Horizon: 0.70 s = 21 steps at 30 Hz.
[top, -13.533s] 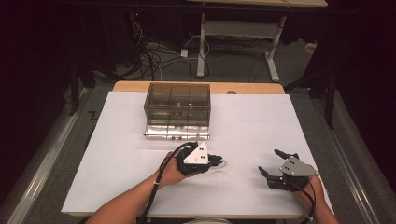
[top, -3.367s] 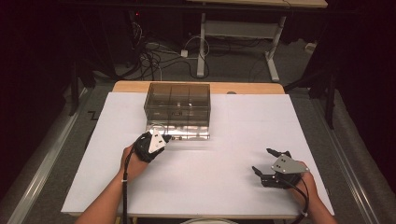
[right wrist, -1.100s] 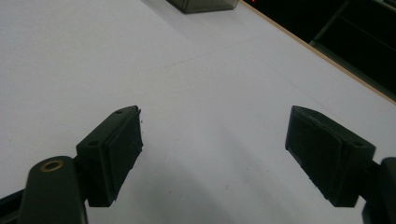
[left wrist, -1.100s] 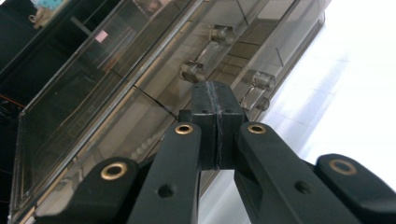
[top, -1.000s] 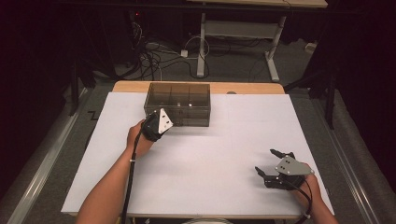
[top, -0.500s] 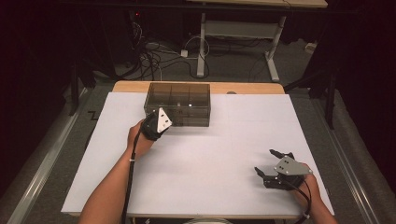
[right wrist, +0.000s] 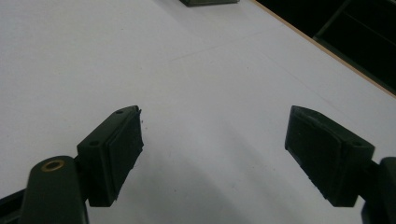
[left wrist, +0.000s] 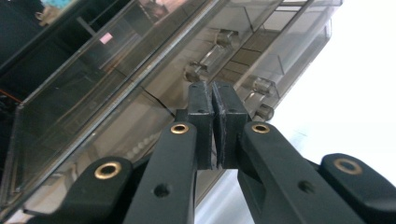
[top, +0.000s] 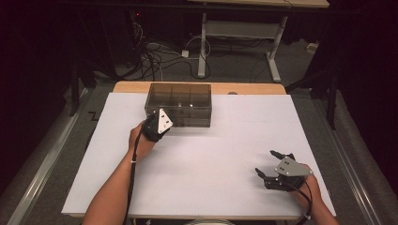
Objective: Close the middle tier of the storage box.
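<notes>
Pressing against the smoked-plastic drawer organizer (top: pixel 179 104) at the bench's (top: pixel 211 159) far edge, the left gripper (left wrist: pixel 212 100), jaws closed and empty, could shove it off; the right gripper (right wrist: pixel 212 154) rests wide open.

Smoky translucent grey box (top: pixel 178 104), white table cover (top: pixel 211 159), black fingers (left wrist: pixel 212 121)

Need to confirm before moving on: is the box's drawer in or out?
In. The box front is flush, drawer knobs against it; left tongs shut.
</notes>
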Each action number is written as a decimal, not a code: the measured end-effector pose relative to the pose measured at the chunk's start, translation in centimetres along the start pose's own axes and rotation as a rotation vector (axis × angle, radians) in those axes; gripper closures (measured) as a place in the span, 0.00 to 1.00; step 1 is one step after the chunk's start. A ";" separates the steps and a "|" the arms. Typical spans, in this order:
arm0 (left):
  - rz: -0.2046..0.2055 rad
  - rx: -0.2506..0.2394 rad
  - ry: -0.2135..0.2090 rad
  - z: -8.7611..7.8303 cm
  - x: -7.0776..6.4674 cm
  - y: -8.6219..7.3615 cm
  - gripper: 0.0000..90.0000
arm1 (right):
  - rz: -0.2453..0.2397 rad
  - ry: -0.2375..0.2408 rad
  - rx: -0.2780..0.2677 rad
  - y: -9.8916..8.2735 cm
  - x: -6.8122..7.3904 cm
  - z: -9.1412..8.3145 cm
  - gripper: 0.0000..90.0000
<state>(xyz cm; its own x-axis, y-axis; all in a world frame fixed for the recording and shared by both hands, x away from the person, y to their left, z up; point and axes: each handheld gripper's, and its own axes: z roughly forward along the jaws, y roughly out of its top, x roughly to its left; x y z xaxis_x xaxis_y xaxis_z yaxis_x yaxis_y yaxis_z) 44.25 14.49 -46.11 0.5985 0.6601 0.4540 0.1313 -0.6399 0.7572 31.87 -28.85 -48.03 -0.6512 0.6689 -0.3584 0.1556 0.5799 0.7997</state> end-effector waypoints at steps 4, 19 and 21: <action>-0.003 0.004 0.003 0.0 0.1 -0.1 0.95 | 0.002 -0.001 0.004 0.0 0.1 0.0 0.22; -0.021 0.047 0.025 1.1 -0.1 -0.7 0.95 | -0.007 0.001 0.006 -0.2 0.1 -0.1 0.22; -0.020 0.046 0.035 1.1 -0.1 -0.7 0.95 | -0.008 0.001 0.004 -0.1 0.1 -0.1 0.22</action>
<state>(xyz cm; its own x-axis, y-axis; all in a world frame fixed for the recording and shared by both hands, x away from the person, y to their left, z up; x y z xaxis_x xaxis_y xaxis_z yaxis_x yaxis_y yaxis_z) 44.98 14.47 -47.14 0.5673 0.6858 0.4559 0.1799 -0.6434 0.7441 31.68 -28.88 -48.13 -0.6534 0.6638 -0.3638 0.1535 0.5868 0.7950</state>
